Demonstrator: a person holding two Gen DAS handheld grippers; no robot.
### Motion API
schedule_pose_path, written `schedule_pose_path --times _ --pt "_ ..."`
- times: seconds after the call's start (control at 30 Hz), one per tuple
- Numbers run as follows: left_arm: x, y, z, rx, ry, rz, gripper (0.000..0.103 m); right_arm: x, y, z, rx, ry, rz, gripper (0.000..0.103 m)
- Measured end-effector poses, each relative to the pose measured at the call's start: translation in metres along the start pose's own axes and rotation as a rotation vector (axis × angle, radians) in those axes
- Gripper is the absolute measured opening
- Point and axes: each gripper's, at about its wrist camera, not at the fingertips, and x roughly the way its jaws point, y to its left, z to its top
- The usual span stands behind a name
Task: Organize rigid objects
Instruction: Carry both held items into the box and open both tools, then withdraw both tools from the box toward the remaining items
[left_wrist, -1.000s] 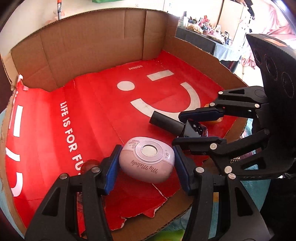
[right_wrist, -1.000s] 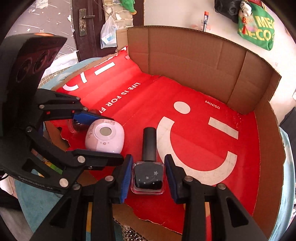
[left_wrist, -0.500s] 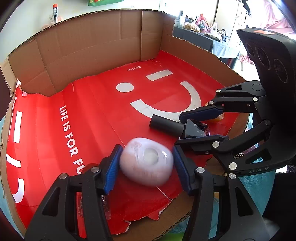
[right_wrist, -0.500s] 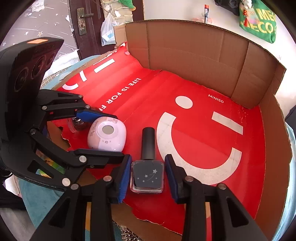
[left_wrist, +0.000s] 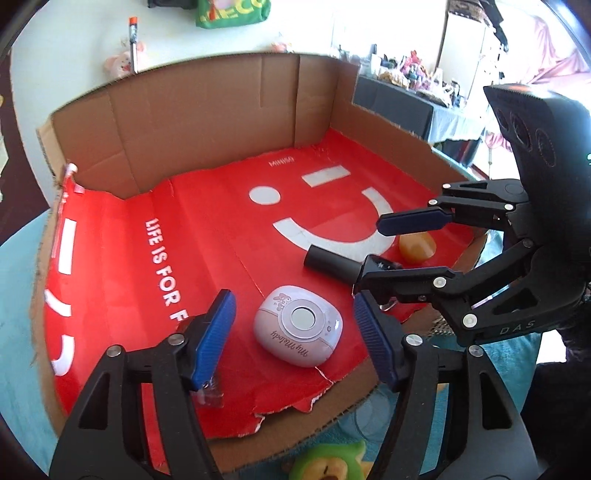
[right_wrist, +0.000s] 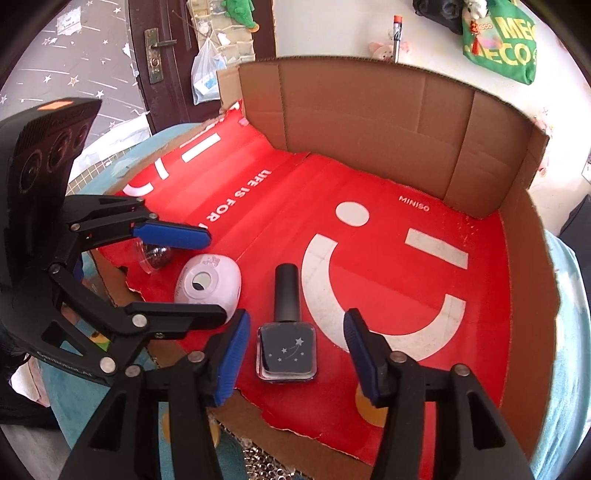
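Two open tongs (left_wrist: 293, 325) (right_wrist: 293, 347); pink case (left_wrist: 297, 331), polish bottle (right_wrist: 287, 332) between

Case (right_wrist: 208, 286) lies left of bottle (right_wrist: 287, 332) (both on the tray (right_wrist: 406, 295)).

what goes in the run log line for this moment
left tool open, straddling pink case | right tool open, straddling nail polish | both on red box floor
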Motion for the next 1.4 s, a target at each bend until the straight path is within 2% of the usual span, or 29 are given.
schedule_pose_path --times 0.03,0.2,0.27,0.4,0.47,0.63,0.77,0.9,1.17,1.4 --pt "-0.007 -0.001 -0.001 -0.011 -0.023 0.013 0.077 -0.004 0.0 0.0 0.004 -0.009 -0.004 0.058" --pt "-0.044 -0.007 -0.007 -0.046 -0.133 0.065 0.08 -0.039 0.003 -0.001 0.036 -0.094 -0.03 0.076" --pt "-0.06 -0.01 -0.012 -0.078 -0.175 0.096 0.086 -0.056 0.005 -0.004 0.054 -0.136 -0.044 0.085" --pt "-0.092 -0.015 -0.024 -0.137 -0.274 0.143 0.089 -0.093 0.013 -0.014 0.086 -0.232 -0.075 0.096" --pt "-0.105 -0.018 -0.031 -0.152 -0.315 0.175 0.097 -0.112 0.019 -0.021 0.091 -0.283 -0.094 0.102" --pt "-0.131 -0.032 -0.055 -0.156 -0.406 0.254 0.098 -0.153 0.039 -0.046 0.08 -0.384 -0.191 0.103" --pt "-0.139 -0.043 -0.08 -0.198 -0.429 0.283 0.098 -0.172 0.052 -0.072 0.097 -0.448 -0.257 0.103" --pt "-0.135 -0.054 -0.106 -0.223 -0.442 0.33 0.098 -0.17 0.062 -0.104 0.135 -0.478 -0.329 0.103" --pt "-0.104 -0.068 -0.153 -0.265 -0.415 0.404 0.098 -0.125 0.073 -0.162 0.225 -0.456 -0.363 0.103" --pt "-0.086 -0.071 -0.168 -0.27 -0.363 0.423 0.098 -0.094 0.073 -0.182 0.263 -0.403 -0.359 0.103"
